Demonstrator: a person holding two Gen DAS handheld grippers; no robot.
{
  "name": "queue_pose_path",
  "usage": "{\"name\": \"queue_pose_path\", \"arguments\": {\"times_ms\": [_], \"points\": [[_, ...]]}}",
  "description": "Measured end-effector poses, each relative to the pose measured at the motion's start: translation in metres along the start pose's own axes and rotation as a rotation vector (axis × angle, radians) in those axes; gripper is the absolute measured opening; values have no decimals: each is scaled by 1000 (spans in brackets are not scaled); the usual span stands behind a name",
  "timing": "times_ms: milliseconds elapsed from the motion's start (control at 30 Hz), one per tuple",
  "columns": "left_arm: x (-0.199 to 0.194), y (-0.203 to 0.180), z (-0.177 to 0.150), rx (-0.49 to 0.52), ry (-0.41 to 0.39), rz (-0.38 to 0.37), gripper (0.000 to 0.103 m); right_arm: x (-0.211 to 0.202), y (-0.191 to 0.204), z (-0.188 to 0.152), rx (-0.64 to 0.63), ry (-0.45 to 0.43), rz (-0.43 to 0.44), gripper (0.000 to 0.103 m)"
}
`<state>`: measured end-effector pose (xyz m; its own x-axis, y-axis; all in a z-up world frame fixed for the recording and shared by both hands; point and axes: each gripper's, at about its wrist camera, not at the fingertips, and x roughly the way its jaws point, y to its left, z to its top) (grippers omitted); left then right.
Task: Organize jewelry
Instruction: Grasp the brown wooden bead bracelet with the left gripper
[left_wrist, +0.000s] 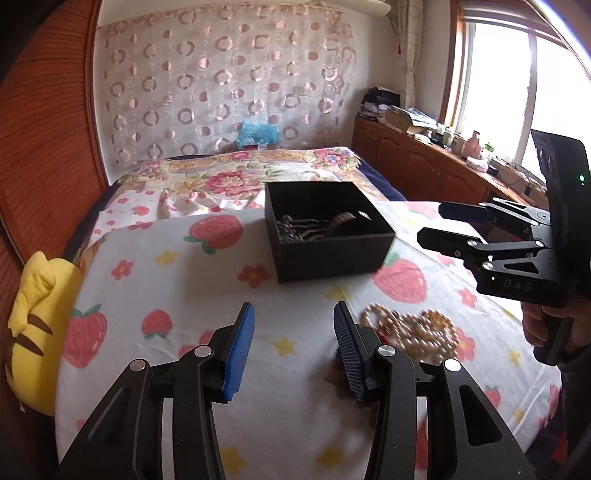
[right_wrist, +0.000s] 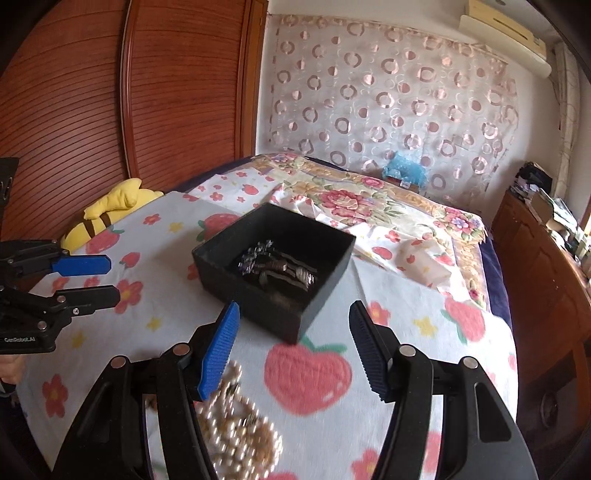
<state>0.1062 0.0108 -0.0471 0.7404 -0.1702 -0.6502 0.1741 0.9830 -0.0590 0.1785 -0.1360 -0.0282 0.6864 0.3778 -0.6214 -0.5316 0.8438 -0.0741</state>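
A black open box (left_wrist: 332, 258) (right_wrist: 269, 310) stands on the strawberry-print sheet and holds silver jewelry (left_wrist: 314, 227) (right_wrist: 277, 269). A pile of pearl necklaces (left_wrist: 413, 332) (right_wrist: 236, 424) lies on the sheet nearer than the box. My left gripper (left_wrist: 294, 308) (right_wrist: 112, 280) hovers open just left of the pearls, with nothing between its blue pads. My right gripper (right_wrist: 294, 308) (left_wrist: 432, 222) is open and empty too. It hangs above the sheet with the pearls under its left finger and the box's near corner just ahead.
A yellow plush toy (left_wrist: 37, 332) (right_wrist: 107, 210) lies at the bed's left edge against a wooden wardrobe. A floral quilt (left_wrist: 236, 181) covers the far bed. A cluttered wooden cabinet (left_wrist: 443, 166) runs along the right under the window. A hand (left_wrist: 535, 325) holds the right gripper.
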Motion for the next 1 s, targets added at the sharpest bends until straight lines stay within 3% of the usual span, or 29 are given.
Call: {"name": "queue_pose_path", "arguments": {"times_ms": [400, 567, 767, 900, 1000], "points": [[-19, -25, -37, 26, 37, -45, 42, -41, 34, -86, 62, 67, 54, 61], [-7, -33, -51, 46, 92, -70, 43, -37, 41, -115, 79, 126, 73, 51], [6, -38, -58, 32, 129, -97, 43, -31, 45, -124, 82, 156, 115, 42], [15, -39, -59, 10, 160, -122, 43, -30, 46, -123, 74, 160, 117, 41], [21, -40, -61, 8, 178, -135, 32, -30, 46, -124, 76, 153, 117, 41]]}}
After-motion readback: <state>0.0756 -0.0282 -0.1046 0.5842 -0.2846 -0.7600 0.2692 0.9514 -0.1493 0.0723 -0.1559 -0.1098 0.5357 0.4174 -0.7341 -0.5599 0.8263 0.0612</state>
